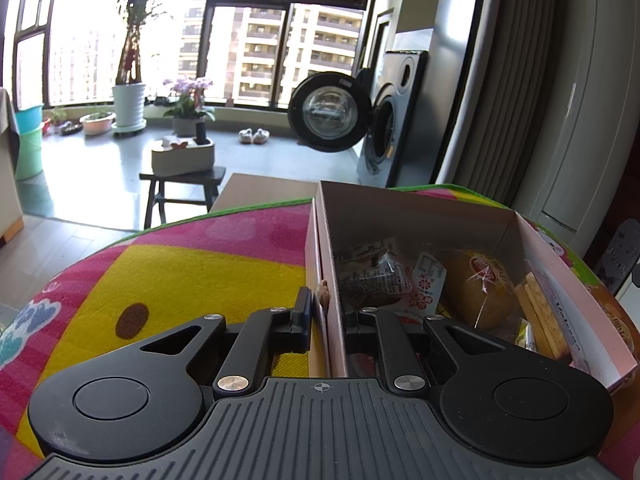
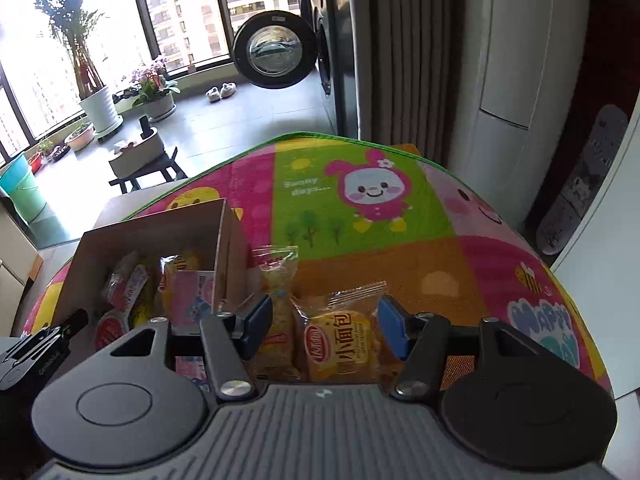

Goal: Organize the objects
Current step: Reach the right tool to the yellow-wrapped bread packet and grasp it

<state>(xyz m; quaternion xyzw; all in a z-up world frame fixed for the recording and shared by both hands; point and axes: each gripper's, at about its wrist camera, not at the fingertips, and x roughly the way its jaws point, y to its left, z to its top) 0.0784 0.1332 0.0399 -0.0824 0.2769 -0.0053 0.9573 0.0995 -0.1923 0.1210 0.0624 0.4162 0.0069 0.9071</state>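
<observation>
Cardboard box (image 1: 420, 216) at centre right of the left wrist view, open-topped, standing on a bright cartoon play mat (image 1: 192, 272). Left gripper (image 1: 326, 320) clamped on the box's near left wall, one finger outside at lower centre, the other inside among the contents. Inside the box: a clear-wrapped snack with red and white print (image 1: 376, 280), a small white and red packet (image 1: 428, 280), a wrapped yellow bun (image 1: 480, 292) and a pack of biscuits (image 1: 540, 312) leaning against the right wall. In the right wrist view, same box (image 2: 160, 224) at centre left, with red-labelled packets and a pink carton (image 2: 192, 300) showing over its rim. Right gripper (image 2: 326, 326) with blue pads (image 2: 392, 326) spread apart at lower centre, two packets lying on the mat (image 2: 400, 264) between them: a narrow clear bag of pale snack (image 2: 278, 308) just right of the box wall, and a yellow bun packet with a red oval logo (image 2: 344, 336) beside it. Neither pad clearly touching either packet. Washing machine with open door (image 2: 276, 52) at top centre, potted plants (image 2: 96, 108) along the window at upper left.
</observation>
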